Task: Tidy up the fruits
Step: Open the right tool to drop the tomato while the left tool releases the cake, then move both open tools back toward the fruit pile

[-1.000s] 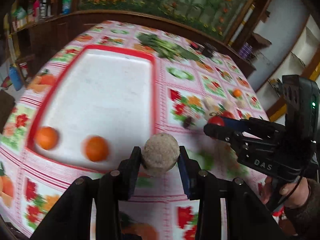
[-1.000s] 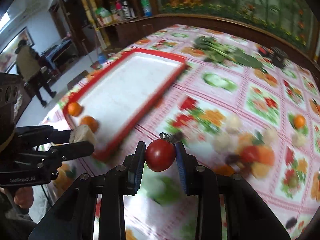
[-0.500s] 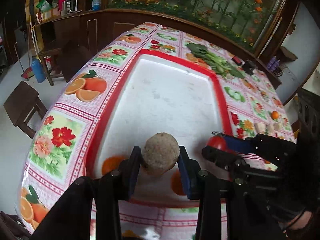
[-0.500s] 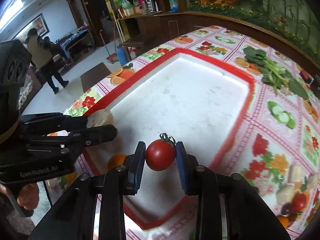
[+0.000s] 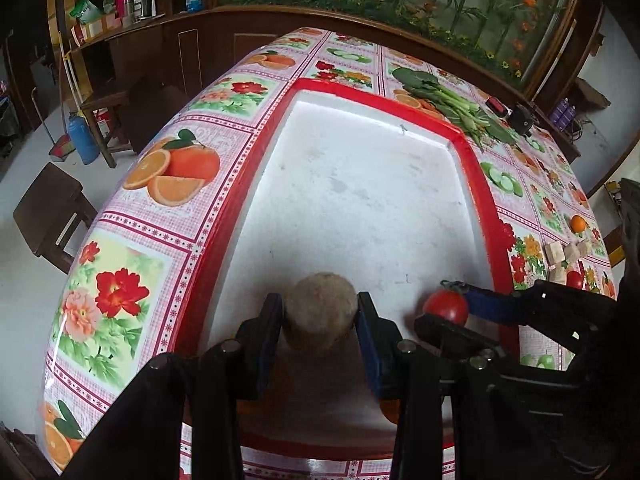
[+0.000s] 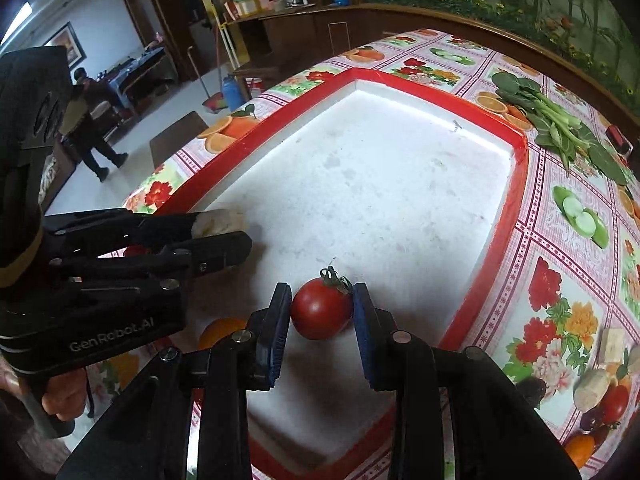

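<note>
Left gripper (image 5: 320, 314) clamping brown fruit (image 5: 321, 307), right gripper (image 6: 322, 308) clamping tomato (image 6: 321, 309) (over tray (image 6: 516, 196)); lower before releasing, well apart.

Glossy smooth tomato (image 6: 321, 309), rough matt brown fruit (image 5: 321, 316), glossy plastic tablecloth (image 5: 168, 184).

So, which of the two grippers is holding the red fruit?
The right gripper: it is shut on the red tomato with a green stem, while the left gripper grips a rough brown fruit.
</note>
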Motion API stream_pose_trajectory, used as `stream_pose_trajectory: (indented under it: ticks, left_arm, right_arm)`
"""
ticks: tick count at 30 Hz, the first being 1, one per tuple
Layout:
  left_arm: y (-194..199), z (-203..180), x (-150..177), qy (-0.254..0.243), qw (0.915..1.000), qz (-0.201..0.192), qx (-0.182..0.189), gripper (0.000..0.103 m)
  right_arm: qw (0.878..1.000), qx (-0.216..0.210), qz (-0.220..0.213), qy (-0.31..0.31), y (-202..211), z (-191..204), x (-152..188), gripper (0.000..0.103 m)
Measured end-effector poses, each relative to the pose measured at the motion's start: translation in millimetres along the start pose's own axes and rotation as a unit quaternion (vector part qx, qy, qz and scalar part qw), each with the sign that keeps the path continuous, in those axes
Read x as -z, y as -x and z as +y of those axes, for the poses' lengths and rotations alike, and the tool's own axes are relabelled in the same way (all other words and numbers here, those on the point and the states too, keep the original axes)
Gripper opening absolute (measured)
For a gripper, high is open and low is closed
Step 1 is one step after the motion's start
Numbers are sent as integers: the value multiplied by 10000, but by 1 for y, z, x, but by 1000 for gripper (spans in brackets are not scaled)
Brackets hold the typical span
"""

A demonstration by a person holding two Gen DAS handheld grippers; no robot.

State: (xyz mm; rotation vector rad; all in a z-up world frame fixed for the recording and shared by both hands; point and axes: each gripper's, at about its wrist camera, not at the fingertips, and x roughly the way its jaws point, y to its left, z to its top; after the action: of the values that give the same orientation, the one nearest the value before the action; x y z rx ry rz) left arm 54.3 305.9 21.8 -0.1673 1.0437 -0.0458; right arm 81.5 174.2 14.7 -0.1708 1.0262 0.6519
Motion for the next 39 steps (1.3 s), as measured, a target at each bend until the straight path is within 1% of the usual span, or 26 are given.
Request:
stream_pose_trajectory:
  ticks: [1,5,6,12,17,19,21,25,28,32,35,39]
  left_arm:
    - [0,0,0,0,10000,-5,-12,41]
    - [5,0,1,53,9999,-25,-106,53]
    - [7,0,1,75,9999,-36,-121,53]
    - [16,1,6,186,9997,-70,-151,54]
    - [24,-5,11,252,9995,-117,-129,54]
    - [28,-9,14,294,9994,-126,-89,54]
    - [31,-16,16,293,9995,-119,-32,57]
    - [36,-37,19,152,9998,-143,27,57]
    - [37,-56,21,7,9999,-141,78,57]
    - [37,-88,23,-188,9995,-97,245,60]
    - [37,-116,26,-387,9985,-76,386,65]
    - [30,-160,31,-775,9953,43,577,68]
  right_arm:
    - [10000,0,13,-9,0,0,0,33]
    - [10000,-14,26,-80,2,-3,2,34]
    - [9999,-14,17,-103,4,-3,3,34]
    - [9997,-113,-11,-223,15,-7,11,35]
    - [9991,-257,-94,-330,31,-7,19,36]
    - [9988,-316,-157,-346,41,-6,22,39]
    - [9985,-354,-211,-358,50,-7,25,40]
    - [9978,-348,-329,-463,68,-18,36,43]
    - [9970,-261,-383,-625,80,-34,46,43]
    - [9955,9,-424,-845,94,-63,66,44]
    - [9928,264,-466,-1072,108,-91,85,44]
    - [9861,677,-561,-1408,132,-134,111,45]
